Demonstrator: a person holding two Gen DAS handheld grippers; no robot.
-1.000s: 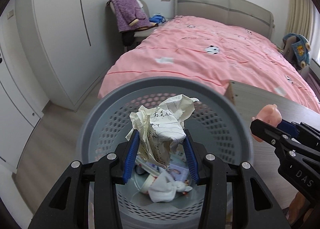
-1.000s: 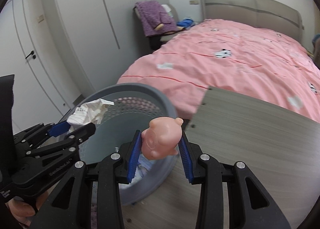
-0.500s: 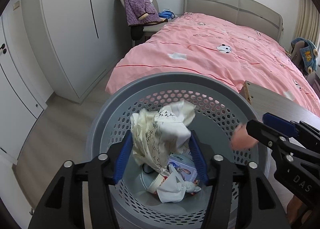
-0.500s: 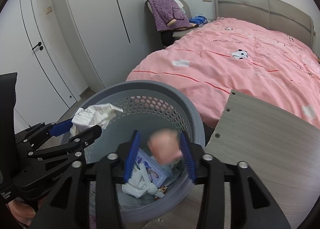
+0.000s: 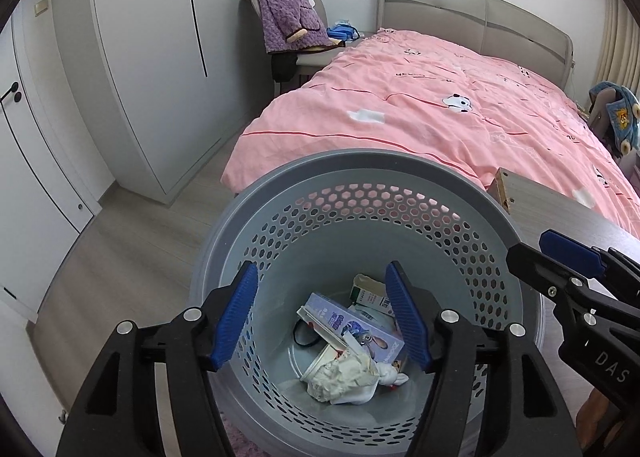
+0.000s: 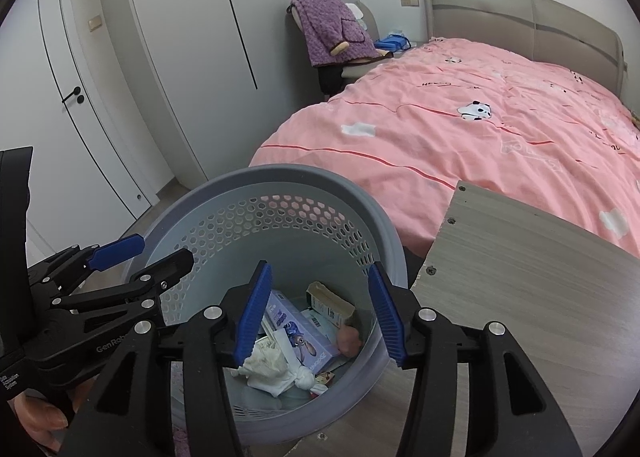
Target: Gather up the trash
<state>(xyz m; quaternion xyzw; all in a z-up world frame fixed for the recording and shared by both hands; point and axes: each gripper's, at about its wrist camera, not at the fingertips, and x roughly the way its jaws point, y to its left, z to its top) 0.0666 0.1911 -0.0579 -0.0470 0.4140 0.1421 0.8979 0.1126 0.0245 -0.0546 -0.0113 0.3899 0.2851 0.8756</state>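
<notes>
Both tools hang over the round grey perforated plastic basket (image 5: 360,185): the left tool (image 5: 322,277) has just been spreading its blue-padded jaws, nothing between them, and the right tool (image 6: 318,271) has likewise just been opening with its jaws bare. Down on the basket floor, the crumpled white written-on paper ball (image 5: 340,373) lies beside a flat lilac cartoon-printed box (image 5: 352,327). Further right, the small pink plastic pig toy (image 6: 349,340) rests against the basket wall, which stands just beside the grey wood-grain surface (image 6: 540,297).
</notes>
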